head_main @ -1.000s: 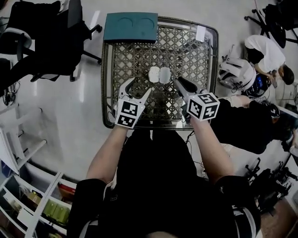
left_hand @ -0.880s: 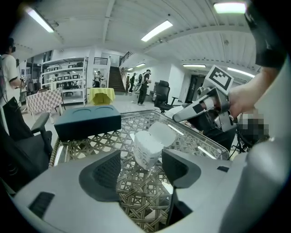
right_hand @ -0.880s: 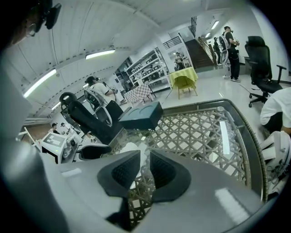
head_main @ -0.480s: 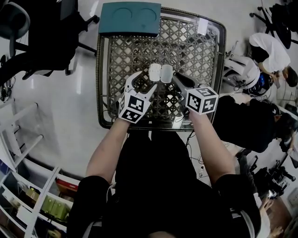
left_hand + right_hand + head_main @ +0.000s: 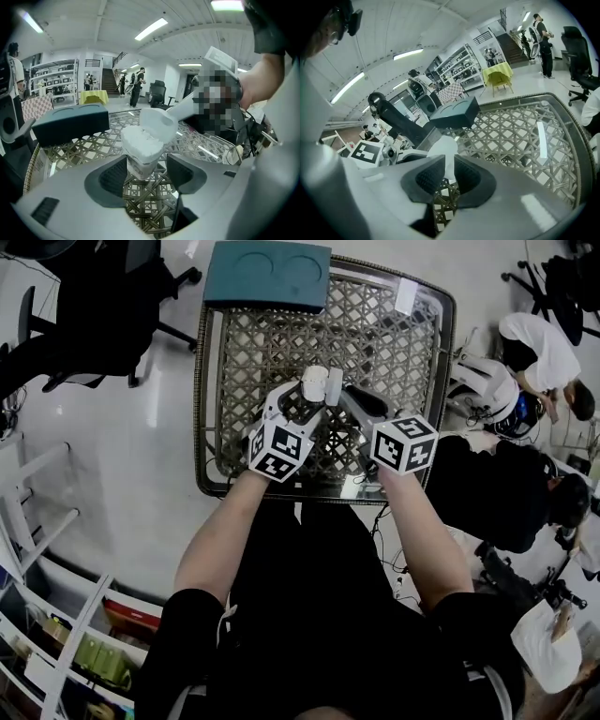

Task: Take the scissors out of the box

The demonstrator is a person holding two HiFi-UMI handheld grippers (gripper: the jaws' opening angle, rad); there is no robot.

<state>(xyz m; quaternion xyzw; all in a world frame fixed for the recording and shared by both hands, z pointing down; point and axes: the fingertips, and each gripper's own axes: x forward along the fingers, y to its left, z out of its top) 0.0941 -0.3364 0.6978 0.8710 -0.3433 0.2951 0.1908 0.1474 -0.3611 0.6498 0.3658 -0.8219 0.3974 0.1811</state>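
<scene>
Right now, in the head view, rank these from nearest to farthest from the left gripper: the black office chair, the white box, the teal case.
1. The white box: mid-way across the table, right at the jaws of the left gripper.
2. The teal case: on the table's far edge, ahead of the gripper.
3. The black office chair: off the table, far to the left.

Square table (image 5: 272, 352): woven brown lattice of cane-like strips, glossy, light streaks on it.
Small white box (image 5: 140, 152): matt walls, rough crumbly-looking white top.
White box lid (image 5: 157, 123): smooth plastic, slightly translucent.
Dark teal rectangular case (image 5: 267, 276): matt.
Left gripper (image 5: 146, 174) and right gripper (image 5: 447, 176): smooth light-grey plastic shells with a soft sheen; pads (image 5: 114, 177) black, finely ribbed, matt.
Pale floor (image 5: 141, 456): glossy.
</scene>
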